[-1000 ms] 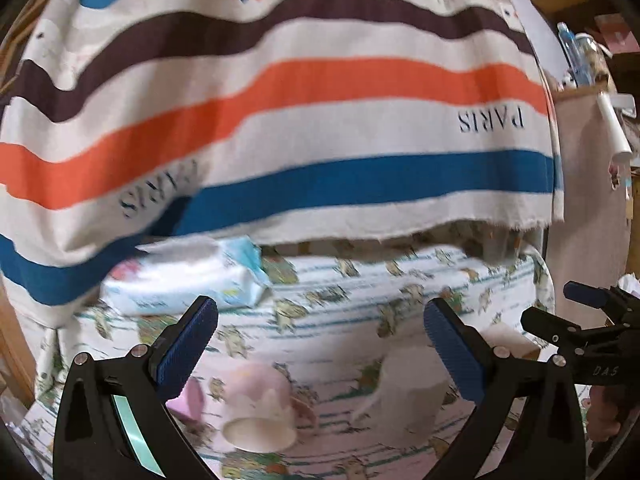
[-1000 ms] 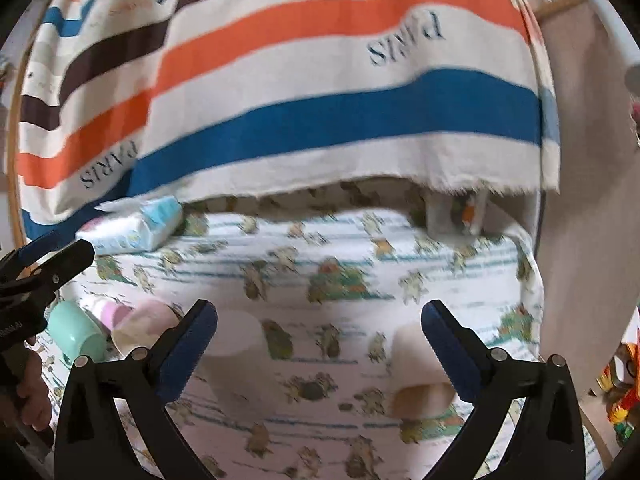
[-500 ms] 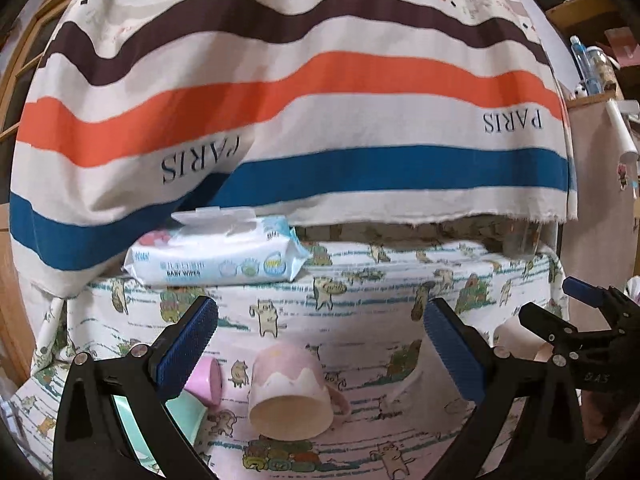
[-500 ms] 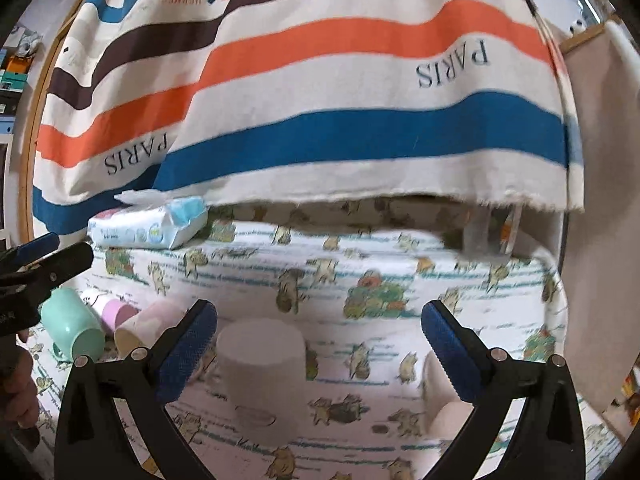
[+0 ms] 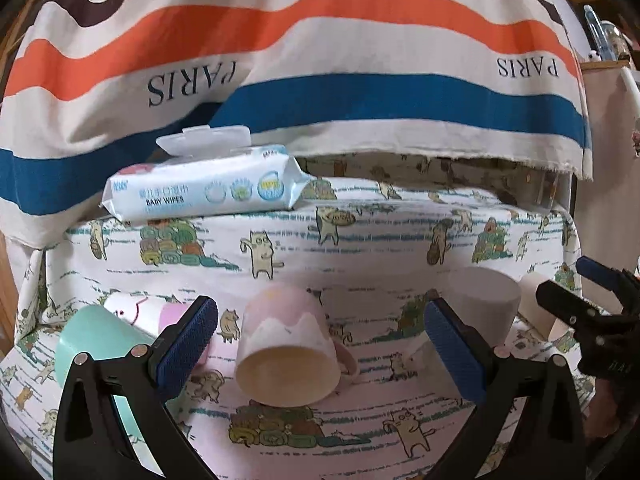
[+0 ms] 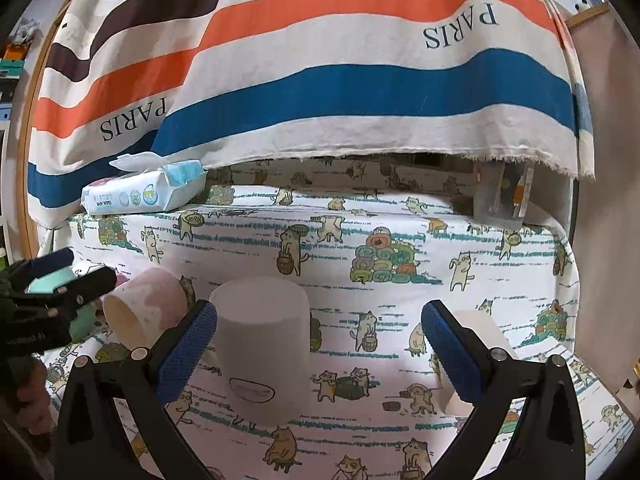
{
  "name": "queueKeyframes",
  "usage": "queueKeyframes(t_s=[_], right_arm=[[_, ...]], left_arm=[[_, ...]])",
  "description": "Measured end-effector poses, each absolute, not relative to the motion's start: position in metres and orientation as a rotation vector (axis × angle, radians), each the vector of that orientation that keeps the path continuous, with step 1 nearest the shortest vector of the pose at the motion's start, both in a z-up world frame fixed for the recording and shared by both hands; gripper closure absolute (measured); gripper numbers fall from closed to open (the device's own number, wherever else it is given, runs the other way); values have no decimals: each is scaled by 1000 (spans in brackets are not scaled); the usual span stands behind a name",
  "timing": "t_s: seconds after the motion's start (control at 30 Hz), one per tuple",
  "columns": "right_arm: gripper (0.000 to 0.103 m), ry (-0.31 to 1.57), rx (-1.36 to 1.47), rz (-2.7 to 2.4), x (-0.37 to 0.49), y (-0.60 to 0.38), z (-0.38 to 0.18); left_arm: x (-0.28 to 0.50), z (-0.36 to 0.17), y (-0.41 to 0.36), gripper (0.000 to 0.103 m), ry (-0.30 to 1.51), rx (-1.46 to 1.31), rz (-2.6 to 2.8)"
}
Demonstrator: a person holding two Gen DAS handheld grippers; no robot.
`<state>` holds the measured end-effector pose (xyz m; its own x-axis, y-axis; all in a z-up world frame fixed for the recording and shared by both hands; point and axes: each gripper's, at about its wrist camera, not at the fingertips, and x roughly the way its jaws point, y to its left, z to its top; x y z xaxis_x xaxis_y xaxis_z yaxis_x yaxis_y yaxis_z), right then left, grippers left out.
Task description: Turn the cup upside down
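Observation:
A pink mug [image 5: 286,342] with a white mountain pattern lies on its side on the cat-print cloth, mouth toward me, handle to the right. It also shows in the right wrist view [image 6: 144,306]. My left gripper [image 5: 320,344] is open, its blue pads on either side of the mug without touching it. A white mug [image 6: 262,340] stands upside down between the open fingers of my right gripper [image 6: 318,354], also untouched. It shows in the left wrist view [image 5: 482,300].
A mint cup [image 5: 94,338] and a small pink-and-white cup [image 5: 142,308] lie at the left. A cream cup [image 6: 478,350] lies on its side at the right. A pack of baby wipes [image 5: 204,188] sits at the back under a striped cloth [image 5: 320,60].
Both grippers have dropped and moved in toward the cups. The pink mug now sits between the left fingers and the white mug between the right fingers. Both stay open.

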<state>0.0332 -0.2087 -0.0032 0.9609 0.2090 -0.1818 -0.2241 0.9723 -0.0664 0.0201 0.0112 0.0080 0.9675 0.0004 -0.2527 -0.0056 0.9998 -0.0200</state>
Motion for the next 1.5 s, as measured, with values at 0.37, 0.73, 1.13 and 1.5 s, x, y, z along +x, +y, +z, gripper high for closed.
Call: queueKeyframes(t_s=[0.37, 0.73, 1.13, 1.5], right_arm=[[0, 239, -90, 204, 45, -207, -8], [0, 230, -121, 201, 42, -202, -7], [0, 222, -116, 198, 40, -203, -7], [0, 232, -105, 192, 42, -206, -7]], left_arm=[[26, 4, 11, 1, 289, -18, 30], [26, 5, 5, 1, 285, -3, 29], [23, 7, 4, 1, 258, 7, 22], [29, 3, 8, 1, 296, -16, 22]])
